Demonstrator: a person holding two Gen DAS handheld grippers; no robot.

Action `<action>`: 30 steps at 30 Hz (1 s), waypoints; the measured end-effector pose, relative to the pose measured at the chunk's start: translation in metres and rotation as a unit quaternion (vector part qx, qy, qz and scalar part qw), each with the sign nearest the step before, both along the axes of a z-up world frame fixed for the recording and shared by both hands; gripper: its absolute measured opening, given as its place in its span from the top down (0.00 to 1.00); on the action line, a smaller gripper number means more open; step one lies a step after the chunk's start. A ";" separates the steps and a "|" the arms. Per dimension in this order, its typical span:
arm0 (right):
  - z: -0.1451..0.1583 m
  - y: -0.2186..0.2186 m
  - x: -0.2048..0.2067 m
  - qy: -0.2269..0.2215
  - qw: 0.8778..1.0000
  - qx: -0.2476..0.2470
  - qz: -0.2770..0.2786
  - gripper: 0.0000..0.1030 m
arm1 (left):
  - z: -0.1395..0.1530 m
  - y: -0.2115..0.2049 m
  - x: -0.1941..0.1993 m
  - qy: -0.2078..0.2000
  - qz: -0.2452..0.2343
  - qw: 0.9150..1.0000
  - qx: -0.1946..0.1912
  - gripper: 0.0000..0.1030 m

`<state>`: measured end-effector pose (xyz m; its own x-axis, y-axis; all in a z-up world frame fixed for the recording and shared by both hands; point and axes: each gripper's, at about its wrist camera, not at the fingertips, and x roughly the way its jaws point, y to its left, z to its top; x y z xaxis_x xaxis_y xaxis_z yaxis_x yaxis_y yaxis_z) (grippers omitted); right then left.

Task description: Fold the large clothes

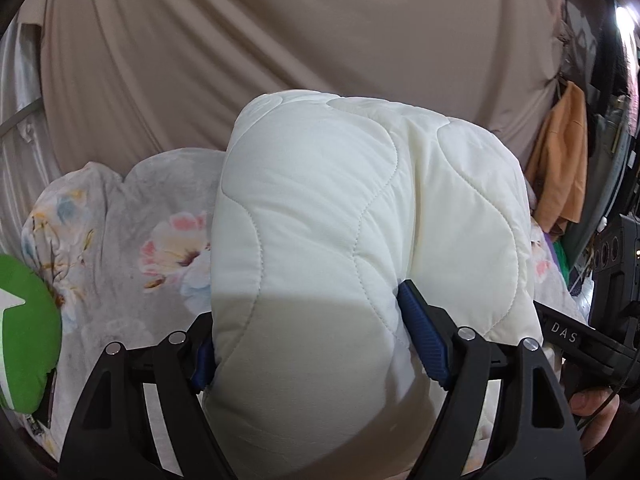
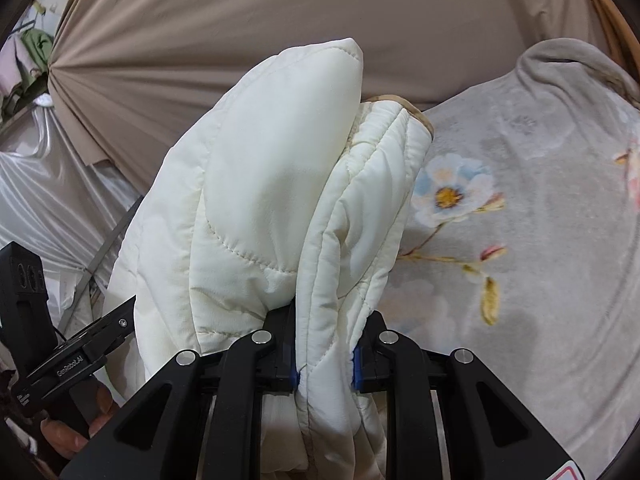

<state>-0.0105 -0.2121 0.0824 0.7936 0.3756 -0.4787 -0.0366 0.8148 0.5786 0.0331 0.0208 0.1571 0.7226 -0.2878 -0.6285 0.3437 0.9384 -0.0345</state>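
A cream quilted padded jacket [image 1: 360,220] is bunched up and held off the bed by both grippers. My left gripper [image 1: 308,328] is shut on a thick fold of the jacket, its blue pads [image 1: 420,332] pressed into the padding. In the right wrist view my right gripper [image 2: 324,364] is shut on a narrower folded edge of the same jacket [image 2: 280,200], with a tan-trimmed hem [image 2: 416,112] at the top. The left gripper's body [image 2: 72,356] shows at the lower left of the right wrist view, the right gripper's body [image 1: 580,340] at the right of the left wrist view.
A grey floral bedspread [image 2: 520,240] lies under the jacket, also in the left wrist view [image 1: 132,232]. A beige curtain [image 1: 280,40] hangs behind. A green cushion [image 1: 24,332] sits at the left. Orange cloth [image 1: 560,160] hangs at the right.
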 end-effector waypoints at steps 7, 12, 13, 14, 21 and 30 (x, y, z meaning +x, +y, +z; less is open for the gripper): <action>-0.008 0.040 0.039 0.008 1.000 -0.015 0.012 0.81 | -0.013 0.032 0.031 0.013 0.009 1.000 0.004 0.26; -0.030 0.050 0.060 0.042 0.999 -0.018 0.009 0.81 | -0.038 0.038 0.056 0.033 -0.002 0.999 0.011 0.26; -0.044 0.048 0.068 0.061 0.998 -0.020 0.005 0.78 | -0.051 0.038 0.064 0.041 -0.005 0.999 0.012 0.24; -0.062 0.045 0.075 0.081 0.996 -0.026 -0.002 0.76 | -0.073 0.038 0.076 0.059 -0.009 0.998 0.010 0.22; -0.137 0.017 0.054 0.166 0.982 -0.021 -0.092 0.70 | -0.177 0.054 0.098 0.137 0.014 0.990 0.025 0.26; -0.076 0.100 0.002 0.111 0.982 -0.153 0.003 0.83 | -0.135 0.044 0.049 0.098 0.004 0.995 0.036 0.26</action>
<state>-0.0084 -0.1125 0.0066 0.6556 0.1914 -0.7304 0.0582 0.9516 0.3016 0.0824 0.0647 0.0218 0.5866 -0.2307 -0.7763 0.3286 0.9439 -0.0322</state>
